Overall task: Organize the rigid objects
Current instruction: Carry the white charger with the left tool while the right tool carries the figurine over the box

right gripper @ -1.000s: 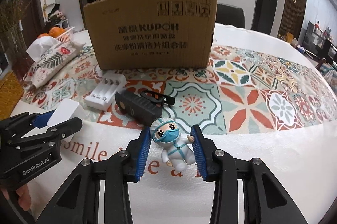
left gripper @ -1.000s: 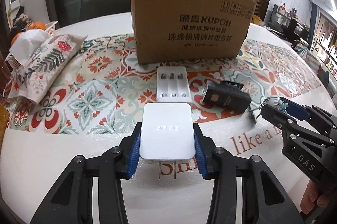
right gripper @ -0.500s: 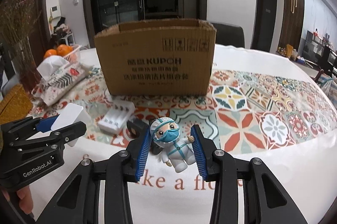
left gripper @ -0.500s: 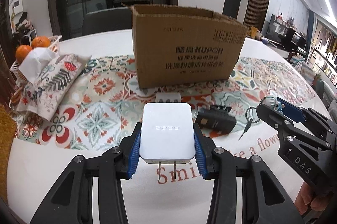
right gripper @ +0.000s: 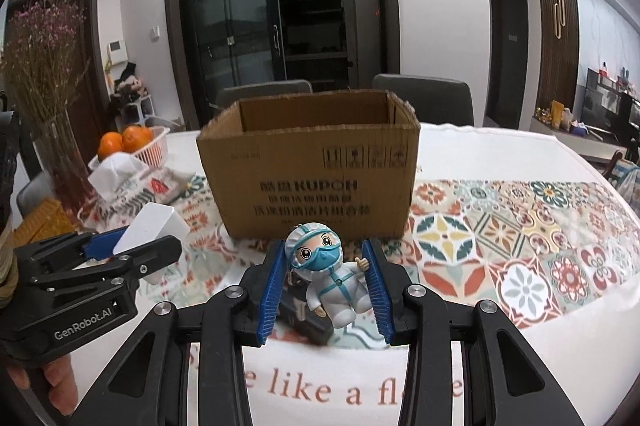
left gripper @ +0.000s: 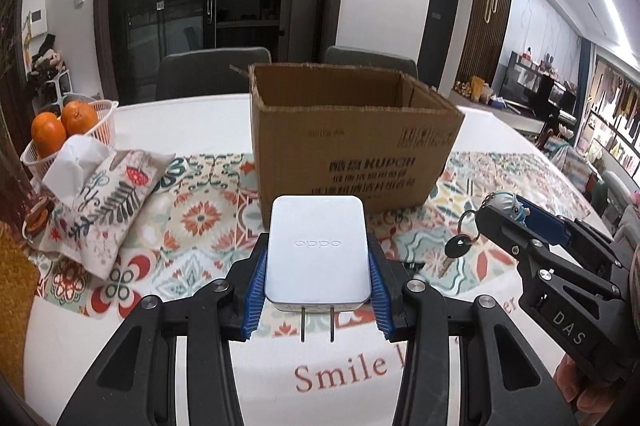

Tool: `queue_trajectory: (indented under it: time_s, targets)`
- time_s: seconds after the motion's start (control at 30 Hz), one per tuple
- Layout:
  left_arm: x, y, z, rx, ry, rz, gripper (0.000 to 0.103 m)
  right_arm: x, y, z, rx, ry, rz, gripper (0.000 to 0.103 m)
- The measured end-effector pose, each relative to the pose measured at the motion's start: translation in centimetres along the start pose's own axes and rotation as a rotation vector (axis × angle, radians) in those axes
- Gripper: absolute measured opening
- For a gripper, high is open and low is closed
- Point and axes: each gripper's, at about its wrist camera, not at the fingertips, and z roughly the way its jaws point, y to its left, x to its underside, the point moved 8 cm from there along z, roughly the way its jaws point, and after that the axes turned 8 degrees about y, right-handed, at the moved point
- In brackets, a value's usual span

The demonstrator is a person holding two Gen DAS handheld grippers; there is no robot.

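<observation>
My left gripper [left gripper: 317, 266] is shut on a white OPPO charger [left gripper: 317, 250], prongs pointing back at me, held above the table in front of the open cardboard box [left gripper: 352, 146]. My right gripper [right gripper: 325, 278] is shut on a small figurine keychain in a white suit and blue mask [right gripper: 328, 274]; its key [left gripper: 454, 250] hangs below in the left wrist view. The box [right gripper: 312, 178] stands upright, open at the top, just beyond both grippers. A black object [right gripper: 308, 322] lies on the table under the right gripper, mostly hidden.
A floral tissue pouch [left gripper: 100, 202] and a white basket of oranges [left gripper: 64, 126] sit at the left. A vase of dried flowers [right gripper: 44, 98] stands far left. The patterned runner [right gripper: 520, 242] crosses the white tablecloth. Chairs stand behind the box.
Both grippers have risen with their objects, so the box's open top now shows. The white battery charger and black object on the table have dropped out of sight below.
</observation>
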Motion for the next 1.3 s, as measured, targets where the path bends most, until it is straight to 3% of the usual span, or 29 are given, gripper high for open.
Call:
queue_trajectory:
  time_s: [0.8, 1.3]
  targets:
    - [-8.7, -0.2, 1.0, 0.056, -0.049, -0.025, 0.044, -8.6, -1.5, 0.9, -0.004, -0.104, 0.034, 0.040]
    - [-13.9, 0.4, 2.1, 0.019, -0.058, 0.002, 0.044, -13.2, -1.7, 1.9, -0.010, -0.134, 0.018, 0.040]
